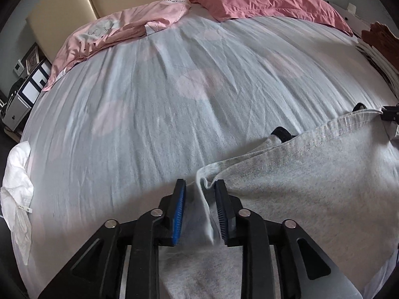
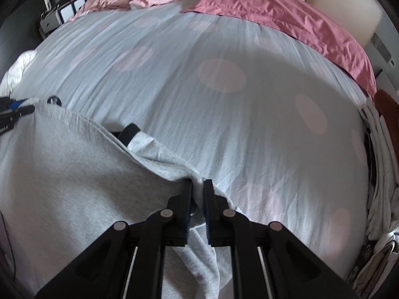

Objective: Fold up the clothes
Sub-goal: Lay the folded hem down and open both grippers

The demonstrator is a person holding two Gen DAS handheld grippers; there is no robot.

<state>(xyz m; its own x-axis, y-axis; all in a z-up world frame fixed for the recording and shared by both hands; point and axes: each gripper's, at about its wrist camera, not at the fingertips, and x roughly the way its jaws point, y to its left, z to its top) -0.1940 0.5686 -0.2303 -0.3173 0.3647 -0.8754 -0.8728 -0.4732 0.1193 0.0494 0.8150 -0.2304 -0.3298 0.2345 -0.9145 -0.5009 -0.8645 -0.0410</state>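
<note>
Grey top spread on the bed, one corner between each gripper's parted jaws.
Left gripper and right gripper both stand slightly open, fabric loose between. Pink pillows at 12 o'clock, white cloth at 9, clothes stack at 3.

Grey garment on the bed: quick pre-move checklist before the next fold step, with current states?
1. Left gripper released: ok. Jaws stand apart; the grey garment has its edge between them, loose, not pinched.
2. Right gripper released: cannot tell. Gap is narrow and cloth fills it; pad contact is not visible.
3. Garment resting on the bedsheet: ok, it lies across the near side.
4. Top edge folded evenly: not ok. The edge runs wavy, and black trim pokes out from under it.
5. Space ahead on the sheet: ok, bare up to the pink pillow.
6. Lower part of the garment: cannot tell, hidden under the grippers.
</note>
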